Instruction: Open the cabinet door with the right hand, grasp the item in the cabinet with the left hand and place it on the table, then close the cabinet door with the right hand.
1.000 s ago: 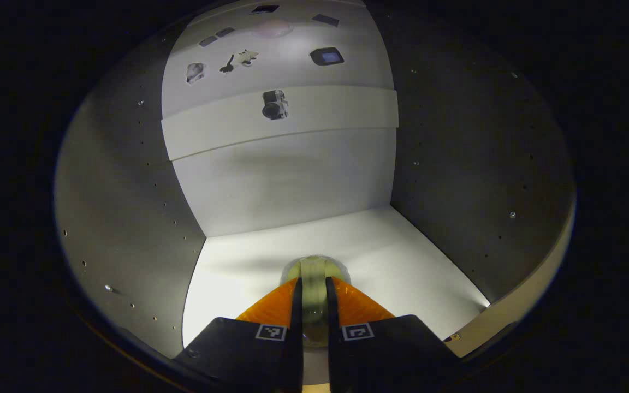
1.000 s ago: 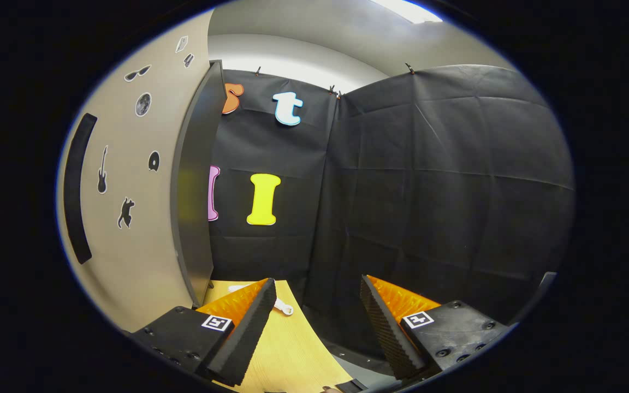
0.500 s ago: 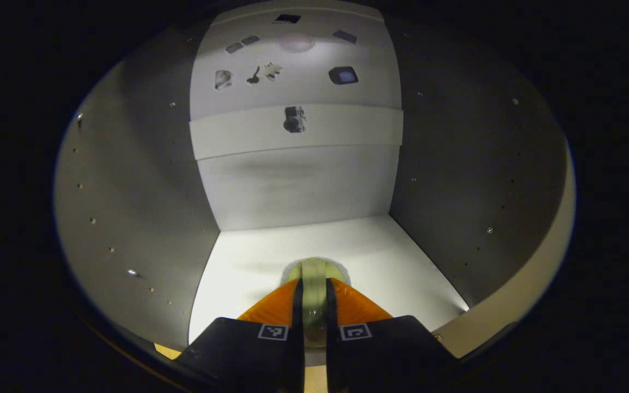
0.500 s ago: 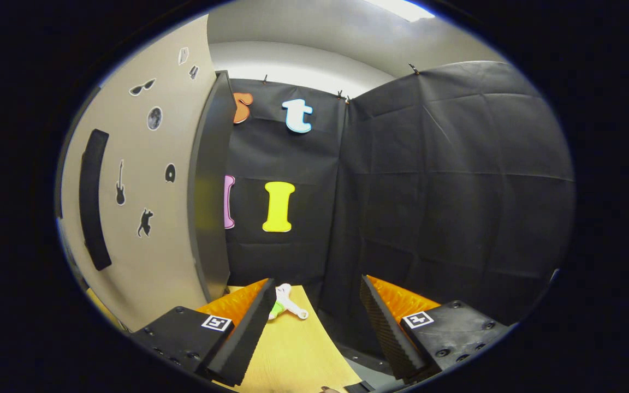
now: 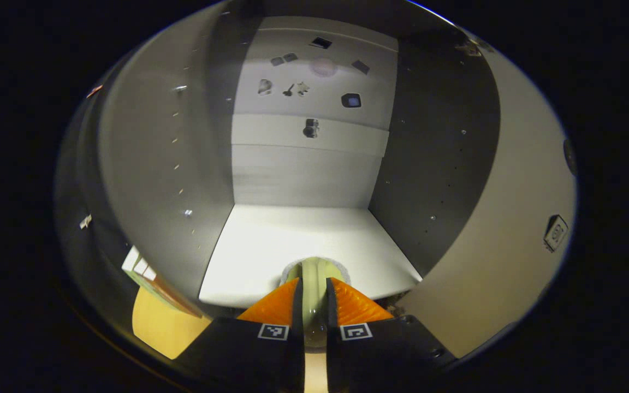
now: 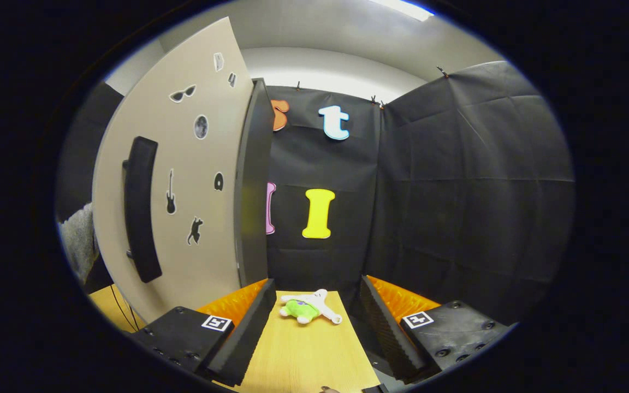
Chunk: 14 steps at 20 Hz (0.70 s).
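Pale-green round item (image 5: 314, 281) sits clamped in our left gripper (image 5: 314, 305) at the grey cabinet's (image 5: 303, 240) mouth; the wooden desk (image 6: 303, 355) lies below, our right gripper (image 6: 314, 322) wide beside the beige door (image 6: 183, 191).

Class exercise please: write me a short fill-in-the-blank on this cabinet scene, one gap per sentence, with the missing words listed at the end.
1. The left claw is ______ on a pale round item.
2. The right claw has its fingers ______, with nothing between them.
3. The cabinet door, with its dark handle, stands ______.
4. A small green and white toy lies on the wooden ______.

Missing words: shut; open; open; table
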Each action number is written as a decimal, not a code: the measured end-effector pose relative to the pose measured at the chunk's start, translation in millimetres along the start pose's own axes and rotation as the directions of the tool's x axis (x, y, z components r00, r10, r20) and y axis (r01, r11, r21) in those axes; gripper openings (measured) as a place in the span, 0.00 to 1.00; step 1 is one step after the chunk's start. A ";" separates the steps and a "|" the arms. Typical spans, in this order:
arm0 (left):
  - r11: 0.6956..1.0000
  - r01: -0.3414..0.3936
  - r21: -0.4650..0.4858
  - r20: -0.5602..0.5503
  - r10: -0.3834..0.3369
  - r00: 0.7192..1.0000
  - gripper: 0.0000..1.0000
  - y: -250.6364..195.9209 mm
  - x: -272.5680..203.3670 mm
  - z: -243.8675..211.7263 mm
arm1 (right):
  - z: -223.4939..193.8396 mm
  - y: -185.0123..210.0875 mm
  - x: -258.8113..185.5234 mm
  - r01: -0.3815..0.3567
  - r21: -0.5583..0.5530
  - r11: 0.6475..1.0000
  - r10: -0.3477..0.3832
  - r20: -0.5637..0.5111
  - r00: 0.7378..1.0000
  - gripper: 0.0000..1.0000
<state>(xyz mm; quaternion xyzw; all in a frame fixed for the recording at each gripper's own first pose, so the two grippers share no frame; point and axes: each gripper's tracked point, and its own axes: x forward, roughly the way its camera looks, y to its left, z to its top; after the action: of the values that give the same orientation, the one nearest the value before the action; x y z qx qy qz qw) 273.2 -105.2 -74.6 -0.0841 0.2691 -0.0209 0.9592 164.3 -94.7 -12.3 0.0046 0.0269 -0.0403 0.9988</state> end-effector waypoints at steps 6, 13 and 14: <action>0.999 0.030 -0.021 -0.049 -0.031 0.998 0.19 4.5 -46.2 -76.1 | -2.7 16.8 -3.4 -0.063 0.016 0.998 0.063 -0.012 0.998 0.97; 0.992 0.007 -0.129 -0.203 -0.033 0.979 0.20 10.1 -47.9 -198.7 | -1.4 26.0 -9.2 -0.116 0.021 0.993 0.117 -0.026 0.993 0.97; 0.991 -0.001 -0.136 -0.220 -0.029 0.975 0.20 10.5 -47.0 -219.3 | -1.6 26.3 -10.7 -0.121 0.018 0.993 0.121 -0.032 0.992 1.00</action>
<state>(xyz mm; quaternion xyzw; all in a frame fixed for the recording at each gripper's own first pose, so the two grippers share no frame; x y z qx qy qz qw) 119.0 -123.8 -236.8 -0.1479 0.3745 -0.0184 0.9152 155.7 -67.5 -13.2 0.0150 0.0426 0.0202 0.9988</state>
